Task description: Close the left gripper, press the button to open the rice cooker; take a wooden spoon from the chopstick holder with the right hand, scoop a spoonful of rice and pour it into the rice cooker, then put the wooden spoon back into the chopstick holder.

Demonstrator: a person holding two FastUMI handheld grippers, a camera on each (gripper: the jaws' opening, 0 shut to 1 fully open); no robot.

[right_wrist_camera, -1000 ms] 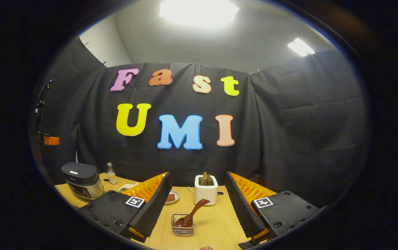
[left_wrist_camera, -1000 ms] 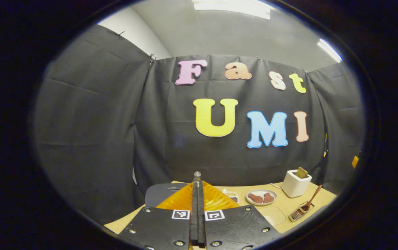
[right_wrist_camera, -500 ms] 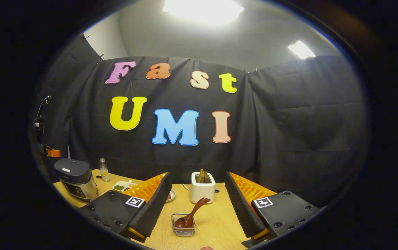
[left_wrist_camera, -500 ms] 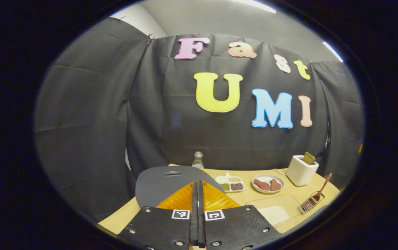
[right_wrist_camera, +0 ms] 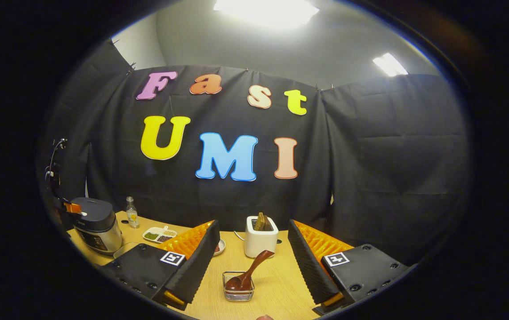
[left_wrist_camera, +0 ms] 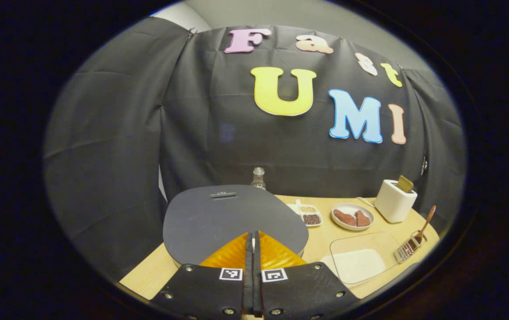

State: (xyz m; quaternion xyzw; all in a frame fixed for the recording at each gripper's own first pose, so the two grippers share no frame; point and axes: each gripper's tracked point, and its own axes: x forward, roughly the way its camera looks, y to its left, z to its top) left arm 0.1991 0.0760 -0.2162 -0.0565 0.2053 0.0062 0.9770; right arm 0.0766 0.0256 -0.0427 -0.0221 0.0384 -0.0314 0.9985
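Black cloth walled the booth behind a pale wooden tabletop (right_wrist_camera: 276,284). On its left end stood the rice cooker (right_wrist_camera: 96,224), its dark lid (left_wrist_camera: 232,220) down and flat under the left claw (left_wrist_camera: 252,249) (the button itself could not be picked out). Over the last second that lid had grown from a sliver to a broad disc in the left gripper view, so the left claw had dropped close above it; the press looked about to begin. Its fingers were pressed together with nothing between them, as the task asks.

Well to the right, the wooden spoon (right_wrist_camera: 247,272) leaned in the wire chopstick holder (right_wrist_camera: 238,286), bowl down, untouched. The right claw (right_wrist_camera: 254,262) hung over it, spread wide and empty, hardly moved. A clear tray of rice (left_wrist_camera: 361,260) lay between cooker and holder; a toaster (right_wrist_camera: 261,238) stood behind.
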